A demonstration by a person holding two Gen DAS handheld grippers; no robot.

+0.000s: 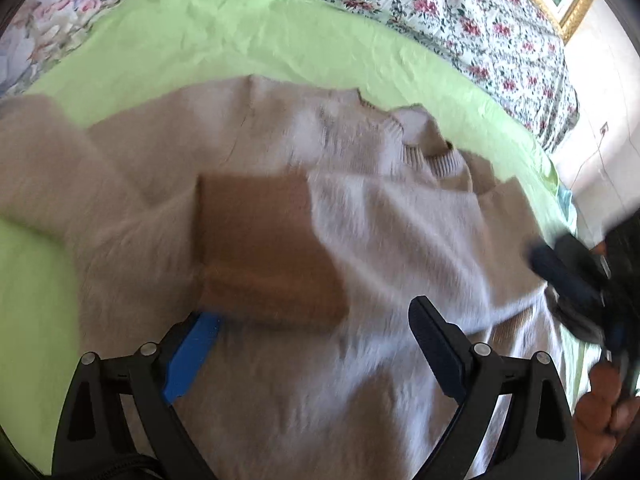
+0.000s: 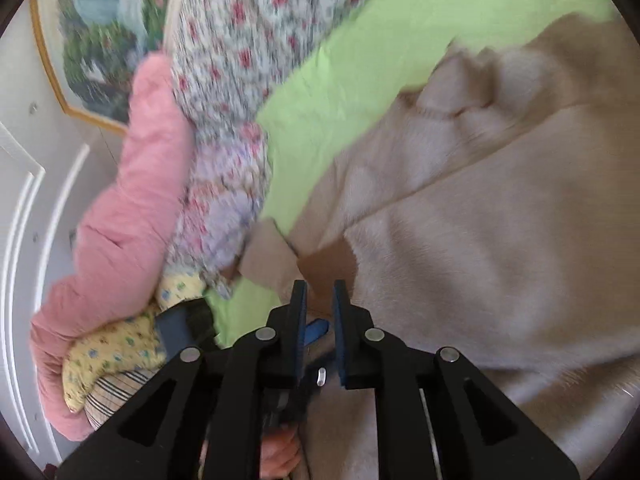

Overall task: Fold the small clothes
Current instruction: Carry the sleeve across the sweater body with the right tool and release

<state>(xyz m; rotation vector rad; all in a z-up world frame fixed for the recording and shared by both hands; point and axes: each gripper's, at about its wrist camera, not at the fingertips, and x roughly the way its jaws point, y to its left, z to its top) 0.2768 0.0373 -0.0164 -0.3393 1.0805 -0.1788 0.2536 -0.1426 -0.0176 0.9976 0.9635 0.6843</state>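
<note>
A beige sweater (image 1: 400, 240) is lying spread across a green sheet (image 1: 240, 32) on the bed, its ribbed collar (image 1: 432, 156) pointing toward the flowered quilt (image 1: 460, 12). A brown cuff (image 1: 264, 252) is lying folded over its middle. The left gripper (image 1: 316, 344) is hanging above the sweater with its jaws standing wide and nothing between them. The right gripper (image 2: 320, 300) is sitting at the sweater's edge, jaws showing only a narrow gap; I cannot tell whether any cloth is caught there. A pink pillow (image 2: 132, 208) is lying beside the quilt.
</note>
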